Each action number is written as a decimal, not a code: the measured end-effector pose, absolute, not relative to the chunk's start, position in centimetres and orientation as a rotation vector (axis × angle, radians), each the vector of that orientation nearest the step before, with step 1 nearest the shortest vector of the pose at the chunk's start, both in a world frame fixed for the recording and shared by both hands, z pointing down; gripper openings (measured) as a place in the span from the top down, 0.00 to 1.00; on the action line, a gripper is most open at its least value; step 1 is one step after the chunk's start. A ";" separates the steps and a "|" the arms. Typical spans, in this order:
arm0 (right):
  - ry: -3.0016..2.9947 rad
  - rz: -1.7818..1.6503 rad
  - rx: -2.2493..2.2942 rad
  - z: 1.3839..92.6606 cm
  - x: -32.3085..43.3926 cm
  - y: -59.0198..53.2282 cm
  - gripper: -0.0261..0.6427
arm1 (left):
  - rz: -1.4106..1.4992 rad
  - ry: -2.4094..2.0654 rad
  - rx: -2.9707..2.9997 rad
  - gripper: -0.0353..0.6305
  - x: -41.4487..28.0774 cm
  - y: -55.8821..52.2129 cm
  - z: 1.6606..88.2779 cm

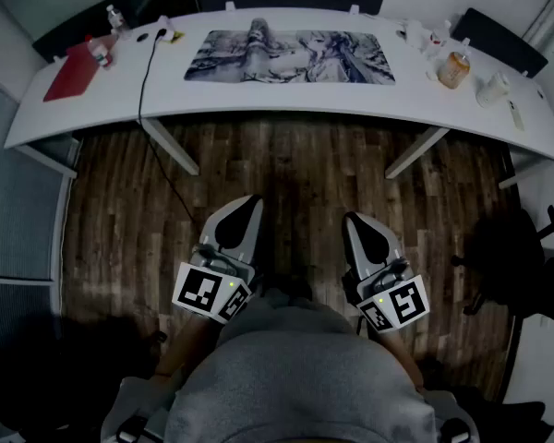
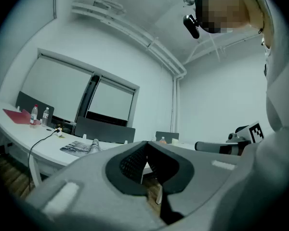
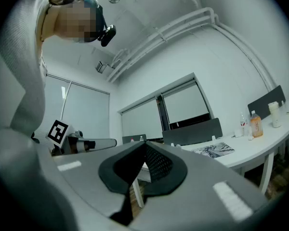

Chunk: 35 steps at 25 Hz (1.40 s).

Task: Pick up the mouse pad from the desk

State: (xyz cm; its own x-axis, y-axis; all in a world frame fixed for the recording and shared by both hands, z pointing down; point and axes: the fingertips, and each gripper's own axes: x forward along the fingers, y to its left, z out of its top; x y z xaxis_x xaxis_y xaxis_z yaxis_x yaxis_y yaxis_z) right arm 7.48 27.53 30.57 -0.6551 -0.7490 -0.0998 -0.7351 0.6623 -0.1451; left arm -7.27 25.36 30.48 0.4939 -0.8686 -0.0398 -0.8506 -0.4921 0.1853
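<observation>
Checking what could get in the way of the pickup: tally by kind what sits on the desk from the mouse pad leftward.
mouse pad: 1
cable: 1
red folder: 1
bottles: 2
Total: 5

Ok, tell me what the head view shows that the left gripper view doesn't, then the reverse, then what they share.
Head view only: the marker cube on the left gripper, and the white desk from end to end.
Left gripper view only: the window blinds, the ceiling pipes, the person's head camera, and its own tongs close up, shut on nothing.
Both: the desk, the mouse pad lying on it, the red folder, the black cable and the right gripper.
</observation>
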 end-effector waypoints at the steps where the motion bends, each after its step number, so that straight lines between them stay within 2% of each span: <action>1: 2.727 -0.137 -1.223 30.6 7.5 27.5 0.96 | -0.192 -1.501 2.589 0.95 -7.3 25.3 30.5; 35: 2.646 -0.224 -1.321 32.5 3.8 26.4 0.96 | -0.160 -1.432 2.609 0.95 -12.4 23.0 32.6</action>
